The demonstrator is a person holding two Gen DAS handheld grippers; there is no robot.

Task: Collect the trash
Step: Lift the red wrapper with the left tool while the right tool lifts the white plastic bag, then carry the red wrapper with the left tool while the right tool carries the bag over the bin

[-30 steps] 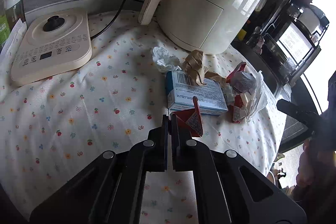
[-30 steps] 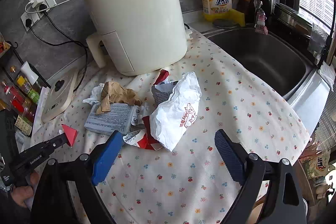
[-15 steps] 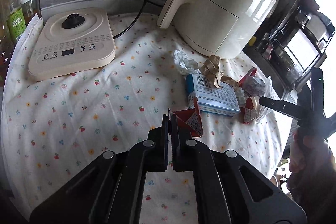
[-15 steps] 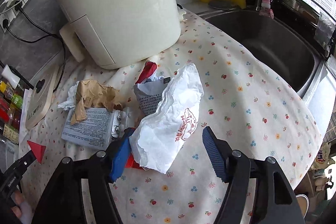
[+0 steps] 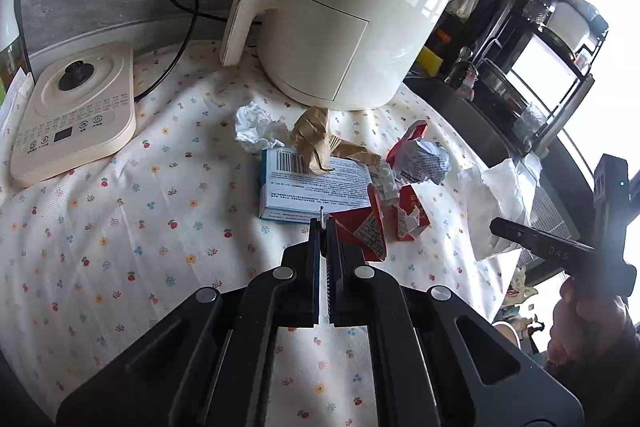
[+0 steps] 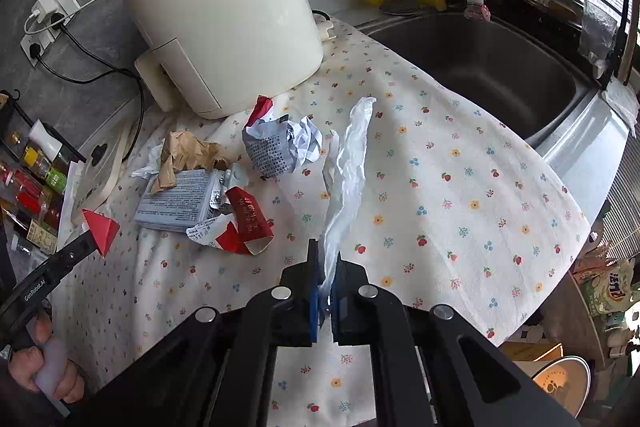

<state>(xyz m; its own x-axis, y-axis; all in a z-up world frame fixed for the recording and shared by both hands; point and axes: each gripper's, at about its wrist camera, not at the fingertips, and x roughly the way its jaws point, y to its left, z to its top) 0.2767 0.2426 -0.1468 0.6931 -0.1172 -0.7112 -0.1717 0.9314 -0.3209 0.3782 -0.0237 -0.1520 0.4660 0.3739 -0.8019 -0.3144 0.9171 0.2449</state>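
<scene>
Gripping trash w/ both: right claw (image 6: 325,267) had just closed on white wrapper (image 6: 352,163), left claw (image 5: 323,227) pinched red scrap (image 5: 362,233). Rest at table's (image 6: 460,163) 10 o'clock; next: bin needed.

Two close downward wrist views, shared trash pile (image 5: 352,183).
</scene>
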